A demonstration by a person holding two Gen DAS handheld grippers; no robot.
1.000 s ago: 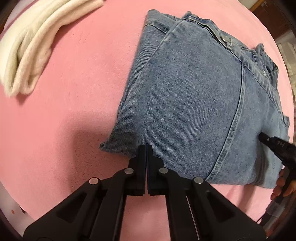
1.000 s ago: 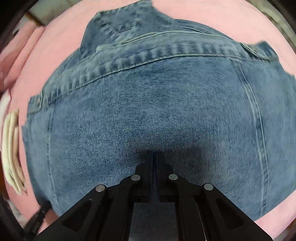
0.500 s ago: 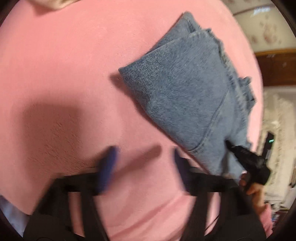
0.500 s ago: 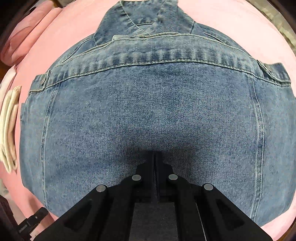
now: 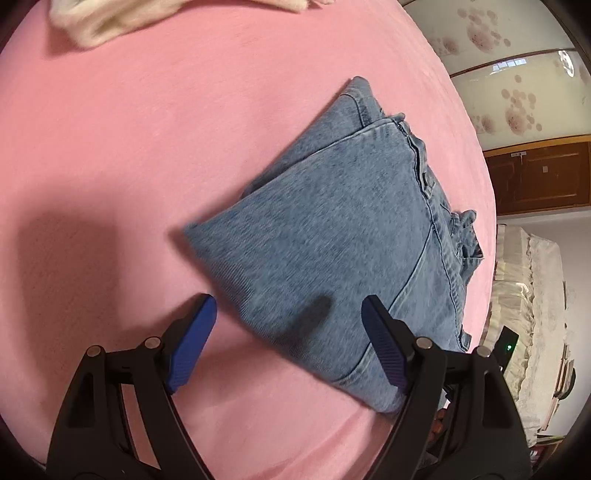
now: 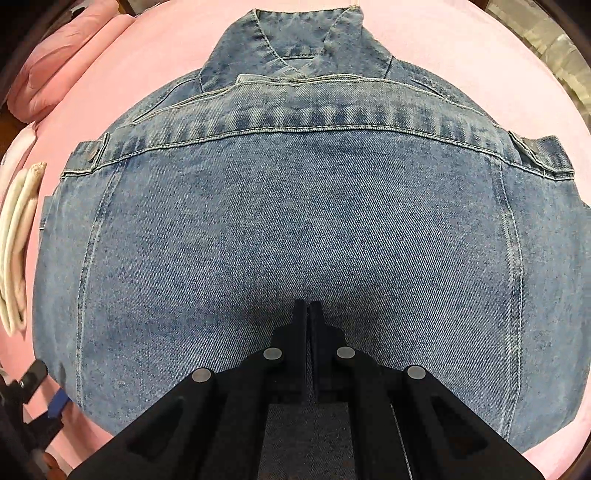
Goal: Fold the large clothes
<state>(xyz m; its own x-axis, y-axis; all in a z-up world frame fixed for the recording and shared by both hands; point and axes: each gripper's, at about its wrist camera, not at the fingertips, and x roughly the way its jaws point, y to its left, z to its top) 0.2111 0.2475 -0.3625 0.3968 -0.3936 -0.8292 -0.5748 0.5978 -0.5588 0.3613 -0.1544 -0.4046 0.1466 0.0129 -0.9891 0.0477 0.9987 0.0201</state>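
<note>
A folded blue denim jacket (image 5: 351, 236) lies on the pink bed cover (image 5: 129, 147). My left gripper (image 5: 288, 310) is open and empty, its blue-padded fingers held above the jacket's near corner. In the right wrist view the jacket (image 6: 295, 221) fills the frame, collar at the far side. My right gripper (image 6: 307, 306) is shut with its tips pressed on the jacket's near part; I cannot tell whether cloth is pinched between them.
A cream folded cloth (image 5: 110, 18) lies at the far edge of the bed; it also shows in the right wrist view (image 6: 16, 243) at the left. Pink pillows (image 6: 62, 62) lie far left. A white lace-covered piece of furniture (image 5: 528, 314) stands beyond the bed's right edge.
My left gripper has let go of the jacket's edge, opened wide and pulled back above the near corner. My right gripper stays shut on the denim, which has shifted slightly.
</note>
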